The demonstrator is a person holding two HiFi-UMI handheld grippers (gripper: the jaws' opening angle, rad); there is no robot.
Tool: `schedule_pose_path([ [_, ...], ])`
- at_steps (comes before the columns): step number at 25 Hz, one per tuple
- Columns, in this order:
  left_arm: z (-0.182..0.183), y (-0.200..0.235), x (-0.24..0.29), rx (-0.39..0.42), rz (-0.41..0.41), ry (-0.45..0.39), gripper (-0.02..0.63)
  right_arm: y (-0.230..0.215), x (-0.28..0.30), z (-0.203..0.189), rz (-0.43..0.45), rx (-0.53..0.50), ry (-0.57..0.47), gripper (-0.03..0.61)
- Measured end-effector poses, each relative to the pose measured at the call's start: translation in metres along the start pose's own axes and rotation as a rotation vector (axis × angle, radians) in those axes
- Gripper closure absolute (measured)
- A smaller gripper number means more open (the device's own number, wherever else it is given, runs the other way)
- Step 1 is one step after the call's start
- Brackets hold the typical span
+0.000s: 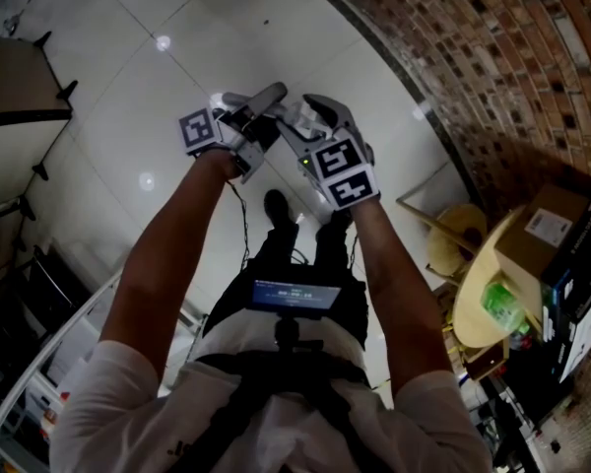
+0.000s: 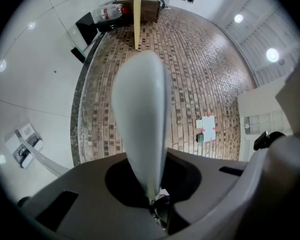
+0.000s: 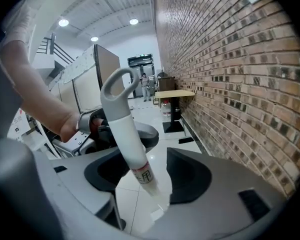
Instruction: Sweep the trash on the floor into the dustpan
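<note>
Left hand-held gripper (image 2: 151, 186) is clamped tight on a pale grey plastic handle with a looped end (image 3: 121, 124), keeping it raised over the glossy white tiled floor (image 1: 128, 87) beside the brick wall (image 3: 230, 84). Right gripper (image 3: 147, 179) straddles what looks like the same shaft, jaws wide and unpressed, probably readying a second grip for sweeping. Neither trash nor dustpan shows.

Glossy white tiled floor (image 1: 128, 97) carries a round wooden table (image 1: 470, 313) at right.
</note>
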State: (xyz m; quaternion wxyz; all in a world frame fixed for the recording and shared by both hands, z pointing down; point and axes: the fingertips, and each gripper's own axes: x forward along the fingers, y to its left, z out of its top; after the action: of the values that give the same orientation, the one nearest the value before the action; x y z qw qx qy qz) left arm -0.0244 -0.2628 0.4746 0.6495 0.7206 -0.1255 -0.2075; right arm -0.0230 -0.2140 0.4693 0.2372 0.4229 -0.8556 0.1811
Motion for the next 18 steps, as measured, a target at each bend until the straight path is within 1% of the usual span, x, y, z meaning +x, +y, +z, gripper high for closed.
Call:
schedule_pose_path([
  [5,0.006,0.001,-0.005,0.019,0.011,-0.017,0.598,0.006,0.006,-0.011,-0.006,-0.044,0.051,0.324],
  [8,0.013,0.0,-0.007,0.043,0.016,-0.03,0.597,0.005,0.01,-0.017,-0.009,-0.042,0.069,0.324],
  [11,0.019,0.0,-0.011,0.085,0.028,-0.039,0.594,0.006,0.012,-0.019,-0.006,-0.036,0.077,0.324],
  [12,0.021,-0.001,-0.011,0.095,0.027,-0.042,0.581,0.005,0.012,-0.019,-0.006,-0.035,0.077,0.324],
  [14,0.023,-0.002,-0.01,0.106,0.022,-0.043,0.563,0.005,0.013,-0.02,-0.005,-0.034,0.079,0.324],
  [18,0.024,-0.003,-0.011,0.106,0.019,-0.038,0.56,0.005,0.017,-0.019,-0.015,-0.039,0.08,0.325],
])
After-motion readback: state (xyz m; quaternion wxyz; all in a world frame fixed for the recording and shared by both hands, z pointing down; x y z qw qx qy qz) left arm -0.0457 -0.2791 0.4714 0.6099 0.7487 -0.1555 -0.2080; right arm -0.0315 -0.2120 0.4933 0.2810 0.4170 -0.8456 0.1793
